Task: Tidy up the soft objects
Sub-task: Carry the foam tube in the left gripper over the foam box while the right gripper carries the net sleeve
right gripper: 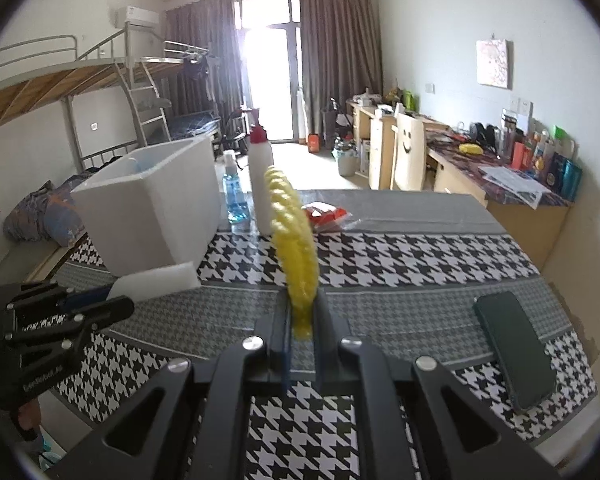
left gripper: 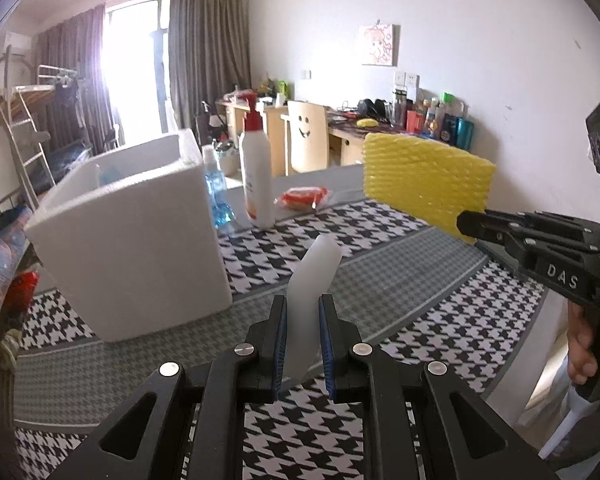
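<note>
The white box looks like matt, grainy foam. The yellow sponge has a ribbed, netted surface. The houndstooth table cover shines glossy.

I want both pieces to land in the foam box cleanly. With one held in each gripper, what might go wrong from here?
1. The right gripper pinches the yellow foam net only at its lower edge, so it may flop or slip out.
2. The pump bottle and blue spray bottle stand right beside the foam box; a swing could topple them.
3. The left gripper holds the white foam piece tilted, so it may catch the box rim.
</note>
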Motion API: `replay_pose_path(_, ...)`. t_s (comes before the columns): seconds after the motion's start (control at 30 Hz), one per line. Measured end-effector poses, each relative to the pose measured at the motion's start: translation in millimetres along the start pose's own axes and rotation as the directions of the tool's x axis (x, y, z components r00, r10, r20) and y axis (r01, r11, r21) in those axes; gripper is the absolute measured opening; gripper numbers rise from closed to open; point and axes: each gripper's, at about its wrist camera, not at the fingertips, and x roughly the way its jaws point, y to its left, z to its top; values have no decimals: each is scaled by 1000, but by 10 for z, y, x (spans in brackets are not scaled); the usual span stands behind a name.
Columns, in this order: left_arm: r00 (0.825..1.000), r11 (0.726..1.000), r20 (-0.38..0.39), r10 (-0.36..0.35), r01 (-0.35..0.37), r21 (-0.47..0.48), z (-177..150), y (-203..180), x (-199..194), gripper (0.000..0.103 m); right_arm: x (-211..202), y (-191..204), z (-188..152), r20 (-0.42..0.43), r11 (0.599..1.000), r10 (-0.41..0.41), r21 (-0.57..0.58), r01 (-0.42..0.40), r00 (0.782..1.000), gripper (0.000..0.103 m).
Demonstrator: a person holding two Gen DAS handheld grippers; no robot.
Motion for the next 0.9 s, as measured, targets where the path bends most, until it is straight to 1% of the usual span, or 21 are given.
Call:
replay_pose_path(0.17, 999, 1000, 35, 14, -14, 1, 109, 19, -54, 17, -1, 43, 56, 19, 1000, 8, -19, -7, 1000, 12)
replay_pose_path(0.5, 996, 999, 79, 40, -39, -11, 315, 118, -118, 17, 3, 111, 185, 51, 998, 29, -56, -26, 998, 12)
replay_pose_path(0.63, 994, 999, 93, 50, -50, -10, 372, 145, -123, 17, -7, 118, 248, 65, 998, 38, -57, -34, 997, 12)
replay_pose_path(0.9, 992, 999, 118, 49, -49, -2, 446, 159, -167, 17, -33, 114, 351, 92, 998, 49, -52, -44, 995, 12)
